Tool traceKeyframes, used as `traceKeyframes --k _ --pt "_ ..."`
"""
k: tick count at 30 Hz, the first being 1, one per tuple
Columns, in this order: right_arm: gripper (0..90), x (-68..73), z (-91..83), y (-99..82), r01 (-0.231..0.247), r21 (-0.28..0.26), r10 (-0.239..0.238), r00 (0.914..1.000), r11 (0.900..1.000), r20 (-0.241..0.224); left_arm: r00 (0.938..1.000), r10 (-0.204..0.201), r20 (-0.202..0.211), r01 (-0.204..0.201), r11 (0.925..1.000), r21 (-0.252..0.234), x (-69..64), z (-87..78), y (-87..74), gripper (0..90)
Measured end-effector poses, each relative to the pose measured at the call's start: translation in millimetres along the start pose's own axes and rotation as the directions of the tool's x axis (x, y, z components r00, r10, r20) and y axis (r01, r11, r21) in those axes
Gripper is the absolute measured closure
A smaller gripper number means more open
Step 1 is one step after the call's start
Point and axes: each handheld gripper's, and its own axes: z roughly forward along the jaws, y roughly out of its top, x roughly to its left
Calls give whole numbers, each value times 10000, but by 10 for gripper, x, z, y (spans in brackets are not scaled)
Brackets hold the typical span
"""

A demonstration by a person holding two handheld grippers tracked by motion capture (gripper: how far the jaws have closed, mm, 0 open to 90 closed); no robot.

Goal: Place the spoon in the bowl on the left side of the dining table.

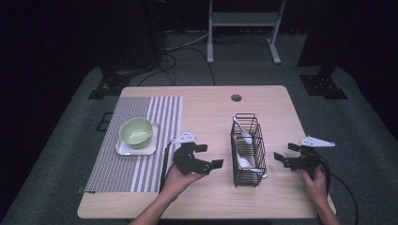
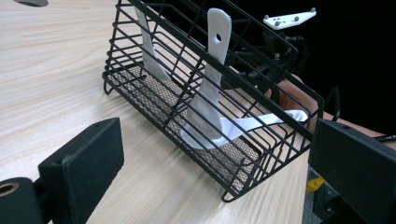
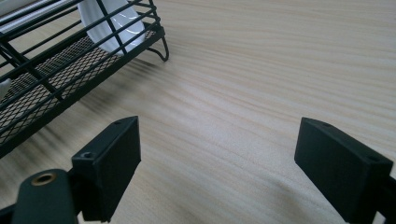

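- High view: a black wire basket point(image 1: 248, 152) stands on the wooden table point(image 1: 202, 117), between the two grippers, and it holds white spoons point(image 1: 244, 161).
- The left gripper point(image 1: 210, 156) is just beside the left side of the basket. Its jaws are spread wide and nothing is between them.
- The right gripper point(image 1: 285, 153) is near the right side of the basket, not touching it. Its jaws are also apart and empty.
- Left gripper view: one white spoon point(image 2: 208, 102) leans upright against the wires, its bowl resting on the mesh floor. A second spoon lies low beside it, and a third one stands at the far end.
- Right gripper view: only bare table lies between the two jaws; the basket corner point(image 3: 159, 44) is to the upper left.
- At the left of the table, a green bowl point(image 1: 136, 131) sits on a white square plate point(image 1: 123, 149), on a striped mat point(image 1: 141, 171).
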Motion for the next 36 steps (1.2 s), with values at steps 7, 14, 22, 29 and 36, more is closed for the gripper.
traceKeyframes --k 7,14,22,29,36 --pt "134 -2 -1 0 26 -22 -26 10000 10000 -27 9998 -130 147 130 9999 -19 -25 52 45 24" --pt "134 -5 -2 -1 15 -44 -15 10000 10000 -53 9996 -114 255 114 9999 9 -53 118 96 24" --pt "134 -5 -3 -1 28 -48 -28 10000 10000 -62 9993 -210 319 210 9998 -3 -71 169 150 24" --pt "134 -5 -3 -1 7 -50 -7 10000 10000 -70 9991 -231 363 234 9997 -68 -92 218 185 24" --pt "134 -6 -3 -2 -5 -60 5 10000 10000 -71 9990 -174 417 174 9998 -4 -112 272 232 28"
